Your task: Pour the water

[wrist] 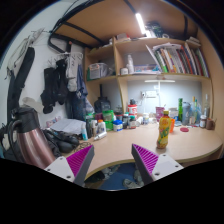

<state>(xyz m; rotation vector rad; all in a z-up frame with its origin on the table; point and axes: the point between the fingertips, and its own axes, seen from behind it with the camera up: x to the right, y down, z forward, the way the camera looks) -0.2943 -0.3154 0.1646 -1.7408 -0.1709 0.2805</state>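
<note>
My fingers (112,163) gape, released, above the pale wooden desk (120,146); the steel kettle with black handle (30,137) stands beside my left finger, so a careless swing could topple it

The gripper (113,163) is held level, its two fingers reaching forward toward the wooden desk (130,143). The left finger (72,162) and the right finger (152,161) stand well apart, with nothing between them and a wide gap of desk edge showing there. Each carries a magenta, ridged pad (80,158) on its inner face, set on a pale grey finger body. Both fingertips sit at the desk's near edge, pressing on nothing. No hand shows.
</note>
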